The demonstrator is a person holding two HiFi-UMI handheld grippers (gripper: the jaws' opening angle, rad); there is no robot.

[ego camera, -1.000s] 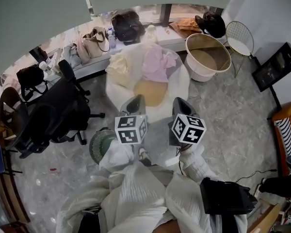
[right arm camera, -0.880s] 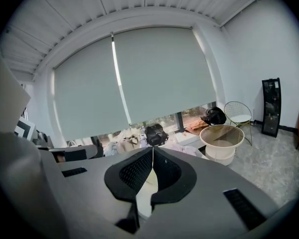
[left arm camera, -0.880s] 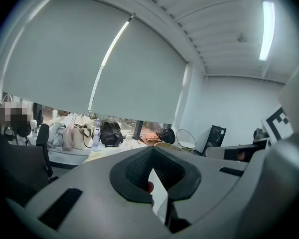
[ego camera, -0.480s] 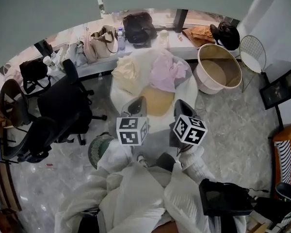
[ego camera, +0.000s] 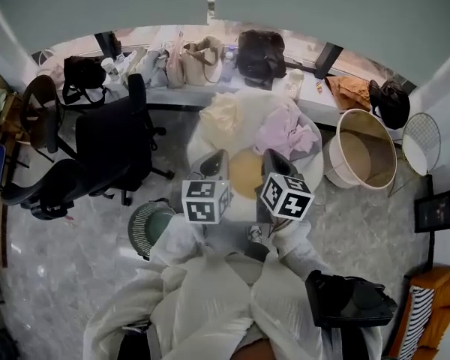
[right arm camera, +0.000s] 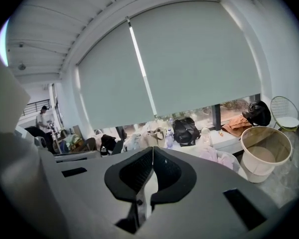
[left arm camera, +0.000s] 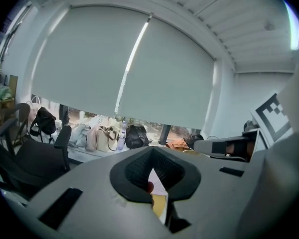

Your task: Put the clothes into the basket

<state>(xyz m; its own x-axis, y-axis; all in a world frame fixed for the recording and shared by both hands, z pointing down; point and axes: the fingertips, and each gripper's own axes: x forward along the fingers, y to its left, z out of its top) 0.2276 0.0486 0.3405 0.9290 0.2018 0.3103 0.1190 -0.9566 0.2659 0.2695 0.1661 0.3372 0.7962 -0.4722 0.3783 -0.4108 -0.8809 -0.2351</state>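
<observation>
Clothes (ego camera: 285, 130) heaped on round white table (ego camera: 312, 172); tan basket (ego camera: 364, 160) on floor (ego camera: 82, 238) just right.

A black office chair (ego camera: 109, 145) stood left of centre on the marble floor (ego camera: 67, 268), with a brown chair (ego camera: 41, 111) just beyond it. Along the window counter (ego camera: 172, 96) sat a black bag (ego camera: 82, 73), a beige handbag (ego camera: 200, 55), a bottle (ego camera: 227, 60) and a black backpack (ego camera: 260, 53). Far right stood a round wire stand (ego camera: 421, 133). Grey blinds (left arm camera: 114, 59) hung low over the window.
</observation>
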